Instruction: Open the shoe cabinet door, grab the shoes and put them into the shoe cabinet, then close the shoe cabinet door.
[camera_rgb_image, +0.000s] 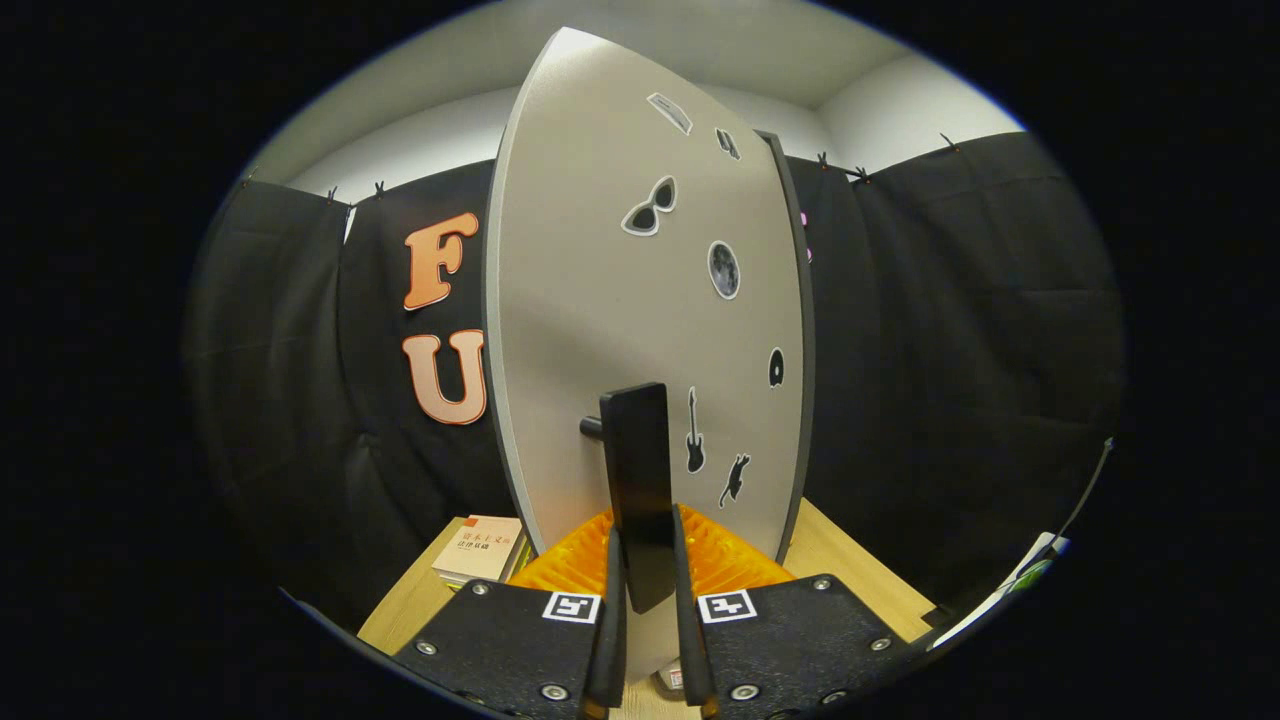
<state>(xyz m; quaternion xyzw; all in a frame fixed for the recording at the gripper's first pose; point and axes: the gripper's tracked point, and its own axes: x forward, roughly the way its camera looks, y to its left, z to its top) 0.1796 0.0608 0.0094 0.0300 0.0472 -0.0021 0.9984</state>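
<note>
The gripper (648, 575), at bottom centre of the frame, has its two fingers closed almost together, clamping the flat black handle (636, 480) of the shoe cabinet door (600, 300). The pale grey door, dotted with black stickers including sunglasses (650, 207), a moon (724, 269) and a guitar (694, 432), fills the middle of the frame. A book (480, 548) lies on the wooden table (850, 570) at lower left, against the black cloth wall (950, 330).

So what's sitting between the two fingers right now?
The flat black handle of the light grey stickered cabinet door, in the gripper view: both fingers press its sides.
</note>
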